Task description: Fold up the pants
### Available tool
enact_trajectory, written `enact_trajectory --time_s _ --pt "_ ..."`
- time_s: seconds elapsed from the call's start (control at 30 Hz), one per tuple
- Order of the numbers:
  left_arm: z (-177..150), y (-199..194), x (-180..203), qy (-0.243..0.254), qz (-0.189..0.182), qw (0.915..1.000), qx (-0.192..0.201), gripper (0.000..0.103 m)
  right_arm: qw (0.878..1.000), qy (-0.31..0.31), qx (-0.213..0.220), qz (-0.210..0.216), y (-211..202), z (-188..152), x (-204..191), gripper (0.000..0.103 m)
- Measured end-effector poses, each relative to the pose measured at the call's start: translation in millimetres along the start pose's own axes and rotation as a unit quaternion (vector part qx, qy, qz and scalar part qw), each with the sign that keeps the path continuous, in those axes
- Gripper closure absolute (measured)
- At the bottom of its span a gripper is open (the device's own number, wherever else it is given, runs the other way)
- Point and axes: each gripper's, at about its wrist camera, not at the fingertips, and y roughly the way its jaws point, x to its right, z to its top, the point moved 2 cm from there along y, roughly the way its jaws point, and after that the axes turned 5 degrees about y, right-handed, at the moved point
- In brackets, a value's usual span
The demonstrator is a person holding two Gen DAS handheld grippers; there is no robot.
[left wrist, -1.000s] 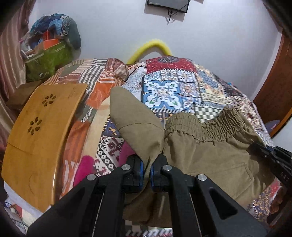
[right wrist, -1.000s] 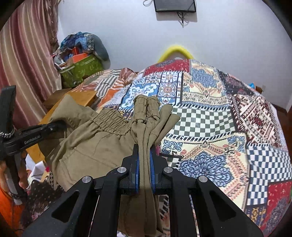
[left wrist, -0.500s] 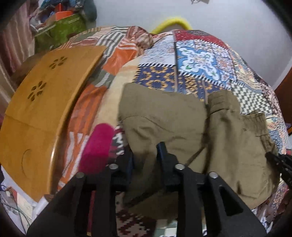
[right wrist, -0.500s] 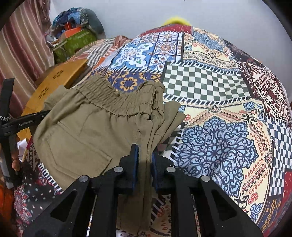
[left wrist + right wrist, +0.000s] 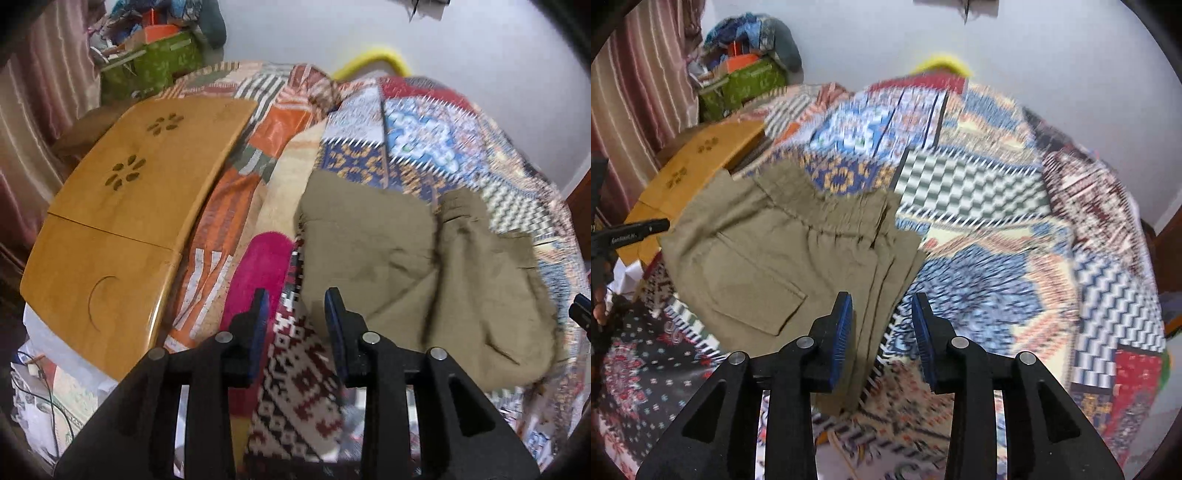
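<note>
the pants [image 5: 768, 254] lie folded on the patchwork bedspread [image 5: 997, 229], at 10 o'clock of the right gripper [image 5: 881, 317]; its jaws are opening, grasping nothing; left gripper [image 5: 293, 314] likewise released; fold laid, next likely smoothing or another fold.

My left gripper [image 5: 295, 306] hangs over the patchwork bedspread [image 5: 424, 125], jaws apart with only patterned cloth and a pink strip [image 5: 258, 266] showing between them. The olive pants [image 5: 406, 266] lie folded just beyond my right finger, free of the pads. A wooden lap tray [image 5: 122, 221] sits off to the left.
</note>
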Motion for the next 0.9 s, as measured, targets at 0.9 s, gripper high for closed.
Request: enact_trajectory --time_s 0.9 --pt "-90 -418 131 0.082 -0.077 0.9398 0.323 0.07 0.954 0.02 0.286 0.085 -338 -48 -25 0.06"
